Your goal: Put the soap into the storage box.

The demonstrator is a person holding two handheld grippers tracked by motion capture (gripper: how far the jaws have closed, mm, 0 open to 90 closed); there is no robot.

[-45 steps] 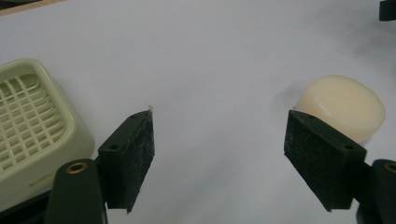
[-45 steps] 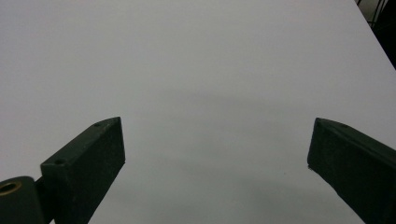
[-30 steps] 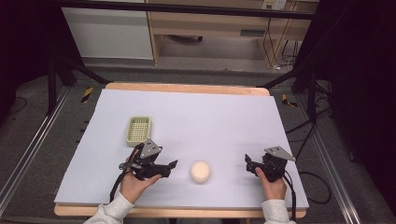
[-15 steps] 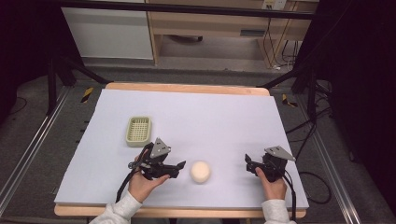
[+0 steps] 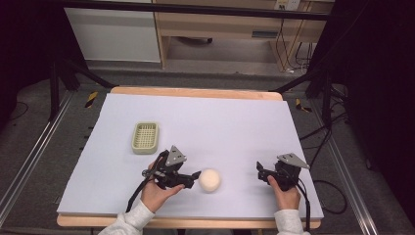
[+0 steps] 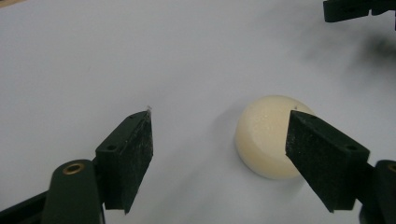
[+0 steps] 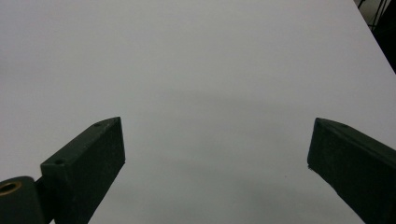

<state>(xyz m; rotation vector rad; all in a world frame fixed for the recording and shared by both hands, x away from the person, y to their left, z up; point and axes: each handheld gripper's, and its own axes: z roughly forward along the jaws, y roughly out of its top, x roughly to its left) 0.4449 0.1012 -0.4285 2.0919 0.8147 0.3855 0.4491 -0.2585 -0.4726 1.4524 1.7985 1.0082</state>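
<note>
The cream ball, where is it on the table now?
In the high view, the cream ball lies on the near middle of the white mat, just right of the open left tongs, which have not closed on it.

A pale lilac-white sheet (image 5: pixel 220 127) is covering a light wooden tabletop (image 5: pixel 195 92), whose edge is showing along the far side. Beyond it, a white flat-fronted cabinet (image 5: pixel 112 34) is standing beside a light wooden shelf unit (image 5: pixel 235 24). Thin dark cables (image 5: pixel 286 29) are hanging at the right. A grey metal rail (image 5: pixel 29 161) is running along the floor at the left.
</note>
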